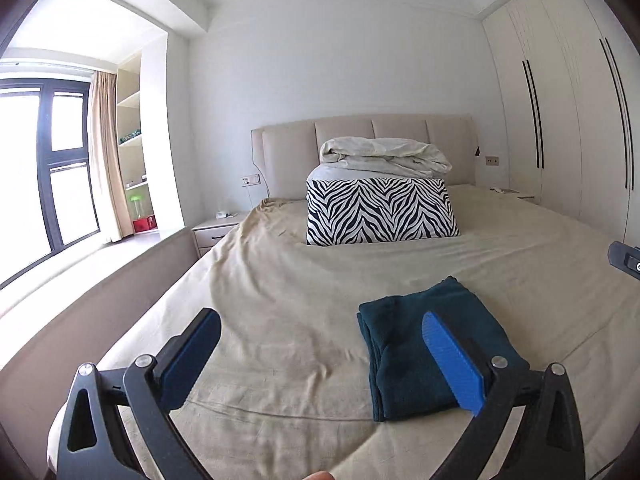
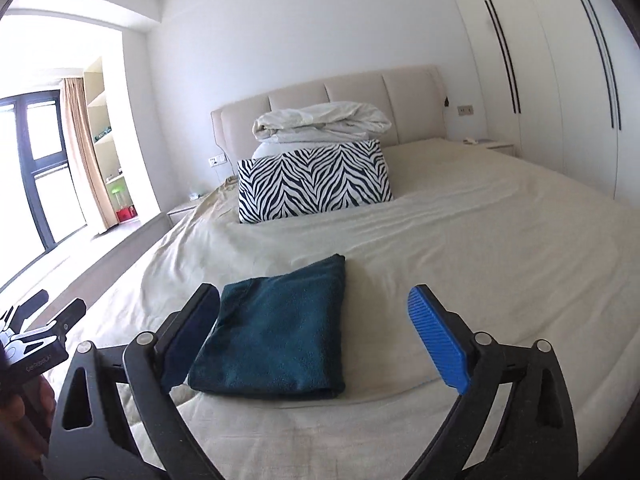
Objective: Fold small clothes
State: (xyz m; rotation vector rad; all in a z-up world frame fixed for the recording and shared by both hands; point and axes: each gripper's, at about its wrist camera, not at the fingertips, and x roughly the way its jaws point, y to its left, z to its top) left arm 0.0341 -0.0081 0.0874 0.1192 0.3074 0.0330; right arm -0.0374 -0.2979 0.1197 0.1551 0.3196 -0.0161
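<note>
A dark teal garment (image 1: 404, 344) lies folded into a flat rectangle on the beige bed sheet (image 1: 288, 304) near the foot of the bed. It also shows in the right wrist view (image 2: 276, 328). My left gripper (image 1: 320, 356) is open and empty, held above the sheet, with the garment behind its right finger. My right gripper (image 2: 316, 340) is open and empty, just short of the garment, whose left edge sits by the left finger. The left gripper (image 2: 44, 320) shows at the left edge of the right wrist view.
A zebra-striped pillow (image 1: 380, 210) stands mid-bed with a bundled white duvet (image 1: 384, 158) behind it against the padded headboard (image 1: 288, 148). A nightstand (image 1: 214, 230) and a window (image 1: 44, 168) are at the left. A white wardrobe (image 1: 568, 120) lines the right wall.
</note>
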